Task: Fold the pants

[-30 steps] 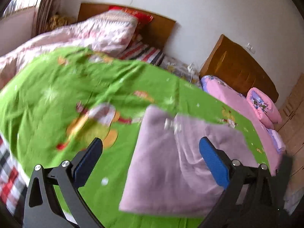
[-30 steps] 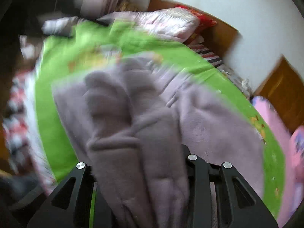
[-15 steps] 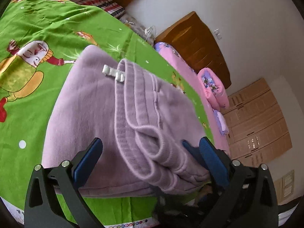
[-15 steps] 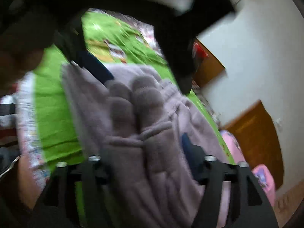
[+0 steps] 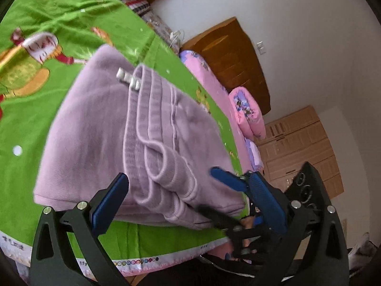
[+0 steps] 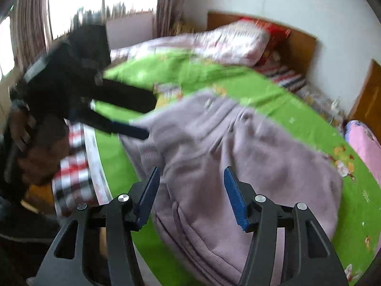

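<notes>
Your left gripper (image 5: pixel 188 191) stands wide apart, empty, over the near edge of the folded lilac fleece pants (image 5: pixel 114 128) lying on the green quilt (image 5: pixel 47 19). Your right gripper (image 6: pixel 189 193), clamped on fleece half a second ago, now gapes, holding nothing.

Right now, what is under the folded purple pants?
The purple pants lie on a green cartoon-print bedspread, which shows on all sides of them. Whatever the bedspread's print has beneath the pants is covered. Both grippers are open, holding nothing.
</notes>
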Motion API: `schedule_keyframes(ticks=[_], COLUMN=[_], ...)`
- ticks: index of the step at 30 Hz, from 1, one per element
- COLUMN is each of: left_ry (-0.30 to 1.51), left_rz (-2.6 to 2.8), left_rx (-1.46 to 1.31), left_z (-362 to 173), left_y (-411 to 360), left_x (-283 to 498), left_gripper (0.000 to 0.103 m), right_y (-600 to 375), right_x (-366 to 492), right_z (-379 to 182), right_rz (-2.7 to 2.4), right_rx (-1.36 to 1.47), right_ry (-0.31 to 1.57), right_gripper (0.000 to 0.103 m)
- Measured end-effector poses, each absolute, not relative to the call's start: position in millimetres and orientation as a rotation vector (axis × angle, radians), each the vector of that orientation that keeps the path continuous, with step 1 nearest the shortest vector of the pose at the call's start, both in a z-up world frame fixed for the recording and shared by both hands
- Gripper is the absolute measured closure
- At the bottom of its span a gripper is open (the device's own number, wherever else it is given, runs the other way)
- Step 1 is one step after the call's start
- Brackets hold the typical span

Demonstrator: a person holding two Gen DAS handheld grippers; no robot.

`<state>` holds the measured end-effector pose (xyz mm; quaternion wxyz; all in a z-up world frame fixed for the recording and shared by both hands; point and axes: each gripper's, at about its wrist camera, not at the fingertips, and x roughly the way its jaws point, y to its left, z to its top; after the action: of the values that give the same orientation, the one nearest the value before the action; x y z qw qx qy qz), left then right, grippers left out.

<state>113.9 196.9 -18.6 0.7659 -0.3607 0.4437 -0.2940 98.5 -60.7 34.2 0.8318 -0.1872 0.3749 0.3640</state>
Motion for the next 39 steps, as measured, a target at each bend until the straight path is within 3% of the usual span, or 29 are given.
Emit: schedule_keyframes(ticks=[3,4,5,7,12,14,18,19,20,21,22,23,26,34,36,38,39], left_ry=[0.988,0.988,0.988,0.983,0.986,0.993,0.993,0.991,0.989,0.988,0.989,0.993,0.993,0.971,0.96,0.946,0.938], left_rz=[-0.635,-0.637,-0.642,-0.654,-0.65,-0.642,-0.671,-0.686,-0.694,-0.696,-0.693,-0.685,-0.682,-0.721,-0.734,-0.735,-0.725], left_rx=[-0.797,-0.805,-0.827,-0.852,-0.85,-0.859,-0.864,-0.879,-0.887,-0.891,-0.888,-0.882,-0.883,-0.895,-0.894,-0.887,-0.881], left_z=[-26.1,-27.2,-28.8,-28.8,-32.2,-34.9,-32.1,-32.0,-32.1,-32.5,-33.0,-34.1,-33.8,-19.6,-15.5,-10.9,-10.5], left_y=[194.8,195.7,197.9,201.2,196.3,192.4,189.7,189.7,189.4,189.3,188.9,188.1,183.3,175.7,175.2,176.5,178.9], left_x=[115.2,115.4,116.1,117.0,123.2,125.6,123.7,123.5,123.4,123.1,123.2,123.9,123.8,125.1,125.7,126.3,126.1], left_gripper=[0.002,0.002,0.002,0.002,0.002,0.002,0.002,0.002,0.002,0.002,0.002,0.002,0.002,0.002,0.002,0.002,0.002], right_y=[-58.4,-61.3,-64.1,-67.6,-59.4,-54.4,-52.5,-53.5,-53.4,-50.9,-49.9,-48.7,-47.9,-33.4,-32.7,-41.8,-51.3], right_x=[101.3,103.5,103.1,87.6,84.8,81.3,69.3,68.3,66.5,67.2,60.9,55.6,52.0,47.3,44.8,50.1,55.8], right_z=[14.5,10.7,13.2,28.4,27.7,10.8,10.2,12.3,12.7,10.9,10.7,9.5,2.7,-12.5,-14.5,-3.1,8.5], right_rz=[0.799,0.808,0.807,0.812,0.841,0.852,0.814,0.81,0.831,0.85,0.877,0.889,0.844,0.777,0.769,0.78,0.789], right_rx=[-0.371,-0.325,-0.306,-0.281,-0.318,-0.358,-0.415,-0.42,-0.421,-0.426,-0.44,-0.455,-0.498,-0.676,-0.715,-0.675,-0.598], right_ry=[0.855,0.865,0.85,0.789,0.797,0.832,0.779,0.779,0.787,0.787,0.774,0.761,0.733,0.666,0.632,0.616,0.611], right_gripper=[0.061,0.068,0.083,0.088,0.088,0.077,0.075,0.051,0.012,0.007,0.011,0.025,0.038,0.043,0.067,0.081,0.082])
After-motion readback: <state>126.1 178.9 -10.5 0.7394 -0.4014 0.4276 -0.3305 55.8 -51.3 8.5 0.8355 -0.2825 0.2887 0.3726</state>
